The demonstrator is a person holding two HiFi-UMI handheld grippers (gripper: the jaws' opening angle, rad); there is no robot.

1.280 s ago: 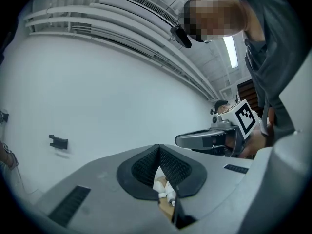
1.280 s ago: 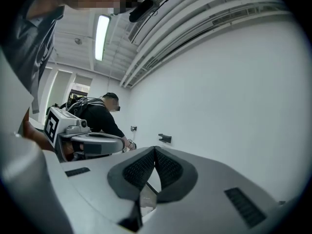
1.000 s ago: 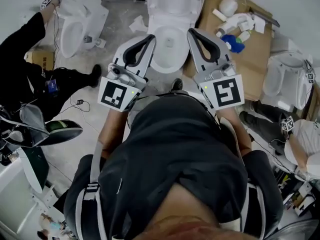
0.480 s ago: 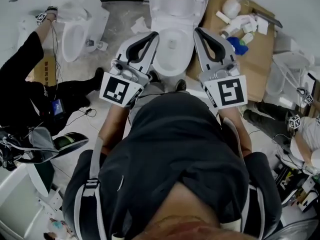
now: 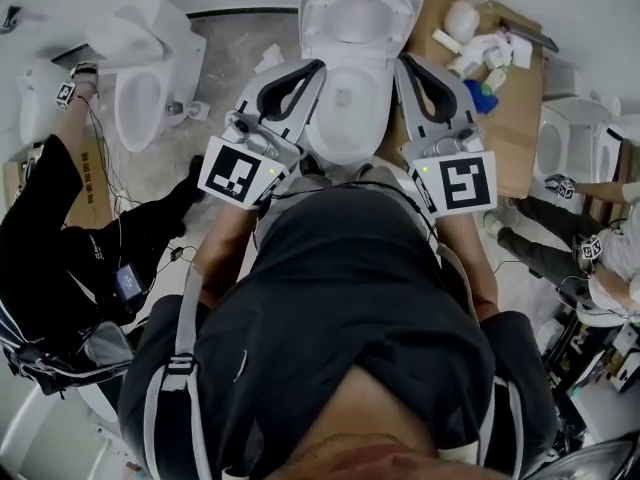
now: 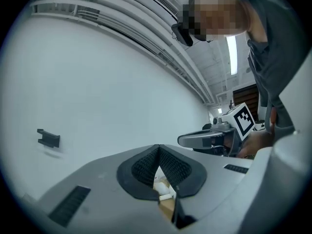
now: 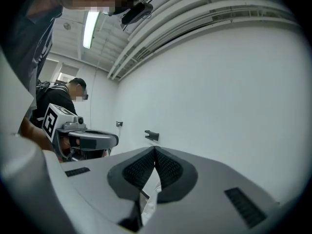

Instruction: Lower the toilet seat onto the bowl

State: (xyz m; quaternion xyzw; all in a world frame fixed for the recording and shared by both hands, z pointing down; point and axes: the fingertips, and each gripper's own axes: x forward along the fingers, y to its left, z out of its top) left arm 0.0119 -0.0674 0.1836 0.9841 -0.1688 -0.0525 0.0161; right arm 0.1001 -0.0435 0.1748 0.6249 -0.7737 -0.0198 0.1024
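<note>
Left claw (image 6: 157,148) and right claw (image 7: 155,150) both pressed together, empty; raised toilet seat (image 5: 311,4) is probably stiff, slick, hinged plastic, so hook its free rim and ease it onto bowl (image 5: 345,133).

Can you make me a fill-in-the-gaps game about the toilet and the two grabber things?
1. In the head view, the white toilet sits ___ the left gripper and the right gripper.
2. The jaws of both grippers are ___, with nothing held.
3. In the head view, the brown cardboard lies on the floor to the ___ of the toilet.
Missing words: between; shut; right.
</note>
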